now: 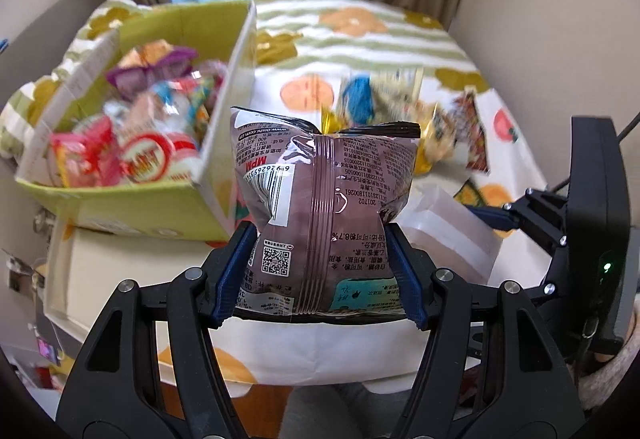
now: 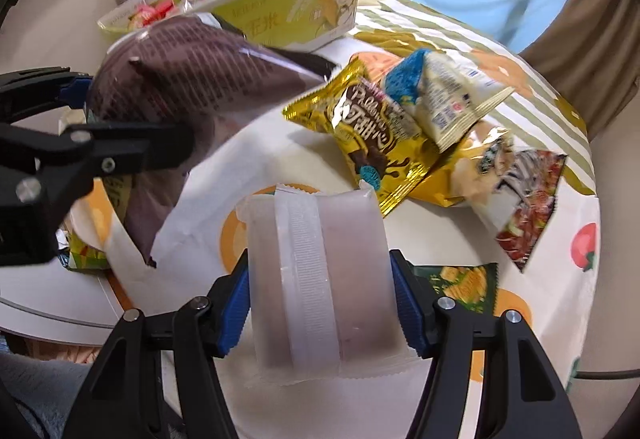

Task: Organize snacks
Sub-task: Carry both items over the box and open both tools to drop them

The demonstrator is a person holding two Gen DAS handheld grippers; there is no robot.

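Left tool (image 1: 320,271) clamps the brown snack bag (image 1: 320,199) above the bench's near edge; right tool (image 2: 320,303) grips the pale packet (image 2: 320,279). Risk: puffy bags slipping before reaching the green box (image 1: 132,195).

Loose snack pile (image 1: 416,111) motion-blurred; brown bag (image 2: 192,87) hides box's (image 2: 288,15) lower front.

Black plastic left claw (image 1: 322,271) and right claw (image 2: 324,303), each with 2 ribbed blue pads (image 1: 402,275), silver screws, triangular cut-outs; green light on right housing.
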